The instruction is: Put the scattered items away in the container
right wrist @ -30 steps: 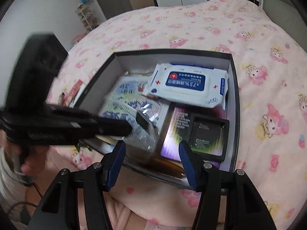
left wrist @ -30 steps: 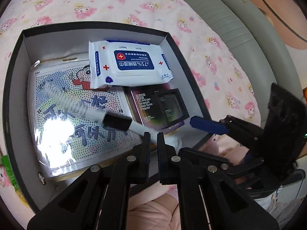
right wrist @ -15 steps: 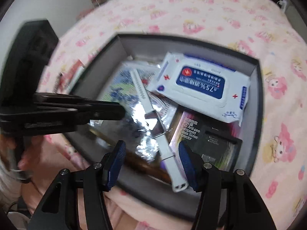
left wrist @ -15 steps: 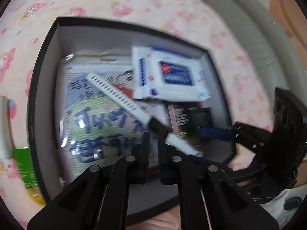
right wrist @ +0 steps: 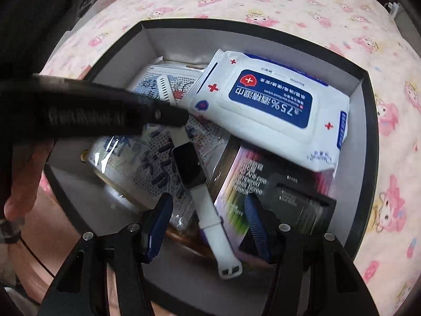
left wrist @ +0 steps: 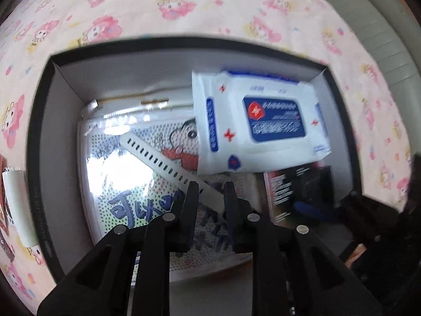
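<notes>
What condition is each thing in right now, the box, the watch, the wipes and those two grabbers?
Box: lid off, holding items.
Watch: lying flat on the cartoon packet, screen dark.
Wipes pack: flap closed, resting tilted on other items.
Left gripper: jaws opening, strap between them.
Right gripper: jaws open, gripping nothing.

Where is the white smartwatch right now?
In the right wrist view, the white smartwatch lies inside the black box, across the cartoon packet, left of the wipes pack.

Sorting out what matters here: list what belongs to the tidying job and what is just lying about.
Job:
box
white smartwatch
wet wipes pack
screen protector pack
cartoon bead kit
left gripper, jaws opening
right gripper

Lying about:
bedsheet
snack packets outside box
</notes>
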`<action>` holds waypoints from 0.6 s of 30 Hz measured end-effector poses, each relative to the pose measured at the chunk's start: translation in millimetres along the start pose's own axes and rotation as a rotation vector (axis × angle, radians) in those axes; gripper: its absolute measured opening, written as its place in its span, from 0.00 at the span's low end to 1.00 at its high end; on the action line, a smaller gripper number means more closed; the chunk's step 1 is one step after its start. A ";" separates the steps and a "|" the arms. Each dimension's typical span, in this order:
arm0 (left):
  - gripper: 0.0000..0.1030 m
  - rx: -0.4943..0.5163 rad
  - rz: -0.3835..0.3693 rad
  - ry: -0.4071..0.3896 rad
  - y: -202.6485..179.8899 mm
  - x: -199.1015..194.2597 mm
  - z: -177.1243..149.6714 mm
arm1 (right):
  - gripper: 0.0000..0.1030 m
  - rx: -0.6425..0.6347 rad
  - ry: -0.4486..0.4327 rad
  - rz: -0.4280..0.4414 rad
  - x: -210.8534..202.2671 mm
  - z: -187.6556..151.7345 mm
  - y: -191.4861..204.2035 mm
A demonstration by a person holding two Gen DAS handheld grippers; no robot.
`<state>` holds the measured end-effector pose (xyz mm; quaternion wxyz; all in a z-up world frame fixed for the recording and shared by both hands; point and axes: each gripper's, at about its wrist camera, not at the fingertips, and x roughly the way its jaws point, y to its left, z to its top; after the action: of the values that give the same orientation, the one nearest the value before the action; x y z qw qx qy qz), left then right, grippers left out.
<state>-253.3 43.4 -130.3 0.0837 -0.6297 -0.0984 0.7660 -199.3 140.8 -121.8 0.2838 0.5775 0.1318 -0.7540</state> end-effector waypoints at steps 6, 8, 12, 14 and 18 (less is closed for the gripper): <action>0.32 0.028 0.001 -0.018 -4.9 2.5 6.1 | 0.52 -0.014 0.026 0.015 7.1 -2.9 1.6; 0.32 0.025 -0.006 -0.012 -2.6 6.2 6.0 | 0.52 -0.032 0.025 -0.006 7.9 -4.9 5.9; 0.30 0.002 0.010 -0.003 2.4 5.0 4.9 | 0.52 -0.006 -0.003 -0.039 5.6 -7.8 5.0; 0.30 -0.017 0.021 0.005 5.5 1.8 2.1 | 0.51 0.029 -0.027 -0.053 2.5 -9.7 2.4; 0.30 -0.084 -0.110 0.046 19.8 1.5 -4.8 | 0.51 0.070 -0.050 -0.051 -4.2 -16.4 0.1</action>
<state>-249.0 24.9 -137.6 0.1011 -0.6438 -0.1630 0.7407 -185.5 150.5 -122.7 0.2473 0.5643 0.1131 -0.7795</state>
